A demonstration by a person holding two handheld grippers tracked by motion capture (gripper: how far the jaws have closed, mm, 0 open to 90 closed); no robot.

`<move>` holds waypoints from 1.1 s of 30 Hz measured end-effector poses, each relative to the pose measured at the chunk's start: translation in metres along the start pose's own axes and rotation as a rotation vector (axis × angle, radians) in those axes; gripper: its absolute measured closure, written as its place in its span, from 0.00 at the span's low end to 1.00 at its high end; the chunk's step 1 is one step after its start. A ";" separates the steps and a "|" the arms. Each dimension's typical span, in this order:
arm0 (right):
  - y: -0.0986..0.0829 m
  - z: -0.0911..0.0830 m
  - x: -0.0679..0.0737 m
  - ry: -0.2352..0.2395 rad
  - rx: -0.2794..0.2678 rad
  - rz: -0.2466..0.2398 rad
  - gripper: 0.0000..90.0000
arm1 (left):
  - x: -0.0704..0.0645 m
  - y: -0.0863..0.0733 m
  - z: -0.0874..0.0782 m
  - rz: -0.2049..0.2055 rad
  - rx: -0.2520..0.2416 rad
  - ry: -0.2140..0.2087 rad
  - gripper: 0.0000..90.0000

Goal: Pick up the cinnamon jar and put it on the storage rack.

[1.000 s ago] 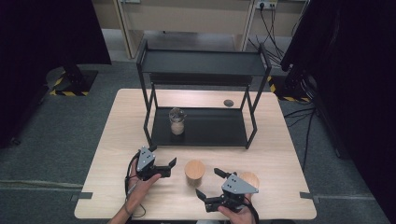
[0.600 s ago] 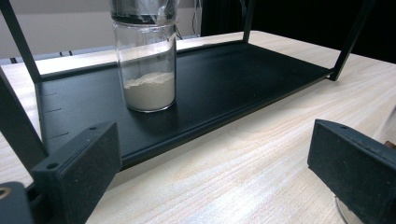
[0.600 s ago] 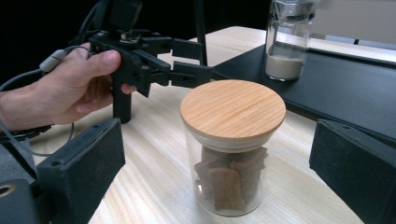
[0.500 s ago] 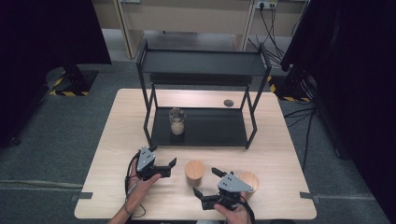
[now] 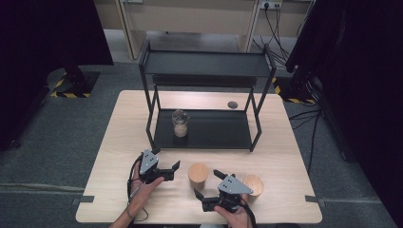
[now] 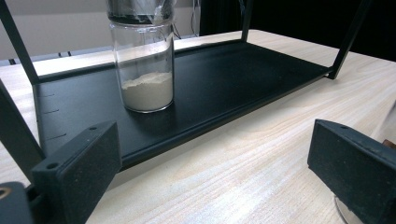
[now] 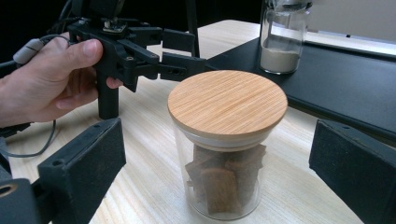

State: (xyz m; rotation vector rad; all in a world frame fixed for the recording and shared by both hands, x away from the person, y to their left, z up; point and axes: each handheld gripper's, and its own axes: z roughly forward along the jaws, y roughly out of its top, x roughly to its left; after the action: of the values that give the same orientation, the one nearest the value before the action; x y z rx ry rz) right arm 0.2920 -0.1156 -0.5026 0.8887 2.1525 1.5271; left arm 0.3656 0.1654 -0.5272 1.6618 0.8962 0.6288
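Observation:
A glass jar with a wooden lid (image 5: 198,175) (image 7: 227,140) stands on the table's front middle, holding brown pieces. My right gripper (image 5: 207,184) (image 7: 219,161) is open just in front of it, one jaw on each side and neither touching. A second wood-lidded jar (image 5: 253,185) stands right of that gripper. My left gripper (image 5: 172,172) (image 6: 210,177) (image 7: 177,51) is open and holds nothing, left of the middle jar and facing the rack. A glass jar of pale powder (image 5: 179,123) (image 6: 147,70) (image 7: 281,42) stands on the left of the black rack's lower shelf (image 5: 214,128) (image 6: 233,79).
The two-tier black rack (image 5: 204,64) takes up the middle of the wooden table (image 5: 119,142), its posts (image 5: 151,118) rising near the left gripper. A small dark disc (image 5: 232,104) lies on the table behind the rack. Black curtains and cables surround the table.
My right gripper has shifted slightly left, closer around the middle jar. The left gripper and the jars have stayed put.

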 end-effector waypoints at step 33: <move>0.003 0.035 -0.003 -0.049 0.051 -0.033 0.12 | 0.000 0.000 0.000 0.001 0.000 0.001 0.03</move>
State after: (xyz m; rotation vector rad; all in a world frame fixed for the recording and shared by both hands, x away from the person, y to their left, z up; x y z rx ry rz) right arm 0.3164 -0.0916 -0.5121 0.8935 2.1686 1.4262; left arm 0.3656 0.1652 -0.5272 1.6619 0.8961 0.6305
